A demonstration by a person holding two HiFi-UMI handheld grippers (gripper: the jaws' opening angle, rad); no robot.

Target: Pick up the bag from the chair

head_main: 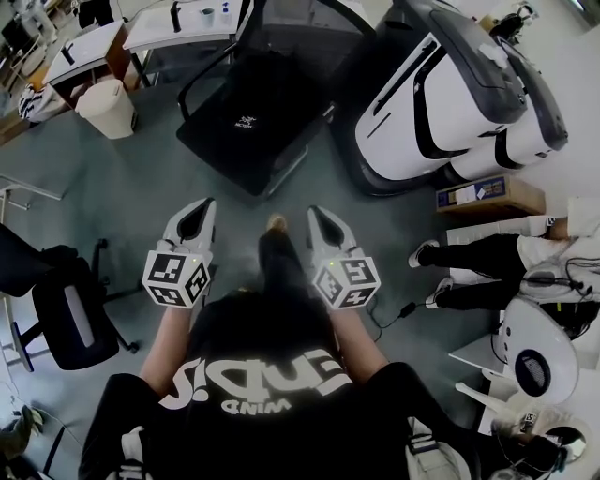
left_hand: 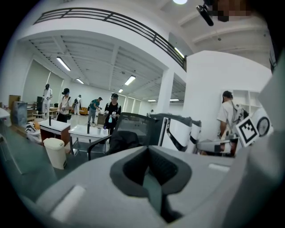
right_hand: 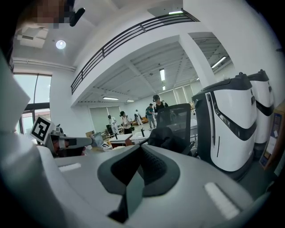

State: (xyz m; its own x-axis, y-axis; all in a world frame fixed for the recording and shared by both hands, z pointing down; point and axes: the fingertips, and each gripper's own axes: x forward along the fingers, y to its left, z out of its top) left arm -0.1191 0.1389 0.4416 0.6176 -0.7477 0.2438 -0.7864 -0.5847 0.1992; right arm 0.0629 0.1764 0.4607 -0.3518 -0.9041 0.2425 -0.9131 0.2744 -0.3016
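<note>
With the left gripper and right gripper both closed and empty, well short of the black bag on the chair, arriving unopened risks pushing the bag off.

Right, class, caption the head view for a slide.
Left gripper and right gripper, both shut and empty, point toward the black bag on the chair.

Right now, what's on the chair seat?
A black bag lies on the chair and covers most of the seat. Nothing else shows on it. Whether anything lies beneath the bag can't be seen.
</note>
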